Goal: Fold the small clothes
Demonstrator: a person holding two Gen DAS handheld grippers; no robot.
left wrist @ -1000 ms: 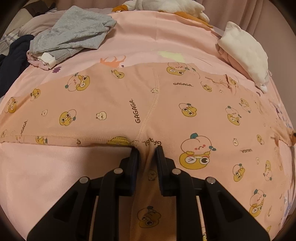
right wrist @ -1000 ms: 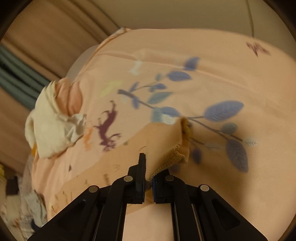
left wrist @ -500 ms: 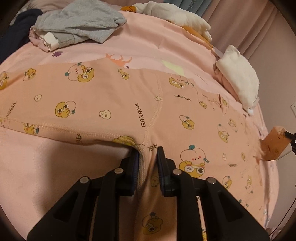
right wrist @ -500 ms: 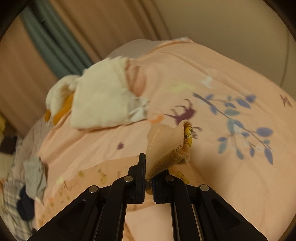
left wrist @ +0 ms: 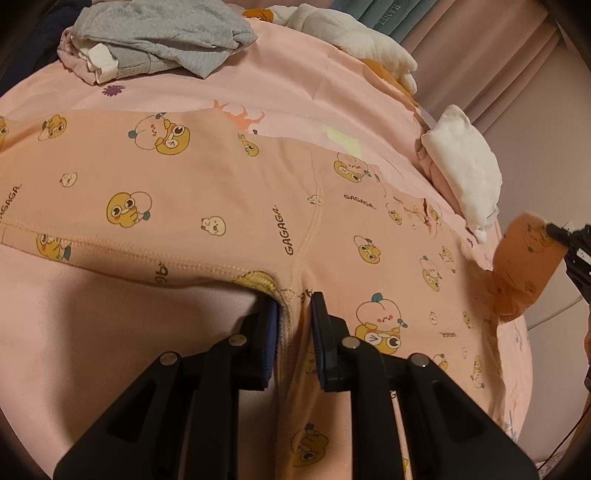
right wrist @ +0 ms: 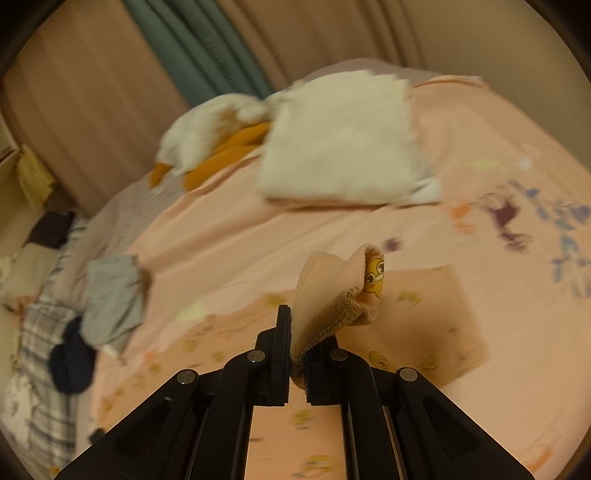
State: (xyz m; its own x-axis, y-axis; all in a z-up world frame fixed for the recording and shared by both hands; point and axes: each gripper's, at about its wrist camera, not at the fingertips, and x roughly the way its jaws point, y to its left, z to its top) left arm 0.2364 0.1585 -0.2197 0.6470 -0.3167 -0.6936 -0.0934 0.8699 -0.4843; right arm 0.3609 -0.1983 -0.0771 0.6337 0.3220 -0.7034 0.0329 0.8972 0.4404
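Two hand-held grippers pinch one garment: soft peach-pink knit trousers (left wrist: 229, 192) printed with yellow cartoon ducks and the word GAGAGA, spread flat across a pink bed sheet (left wrist: 280, 92) patterned with animals and blue leaves. The left hand-held gripper (left wrist: 293, 306) has its blue-padded jaws nearly together on the crotch seam, where zigzag stitching meets. The right hand-held gripper (right wrist: 297, 332) is pressed together on a ribbed cuff (right wrist: 332, 314), which curls up off the bed, its looped lining and one duck face showing; the left view shows that leg end raised at the bed's right edge. A folded fluffy white cloth (right wrist: 340, 140) lies beyond, a crumpled grey garment (left wrist: 162, 33) well apart near the bed's far side
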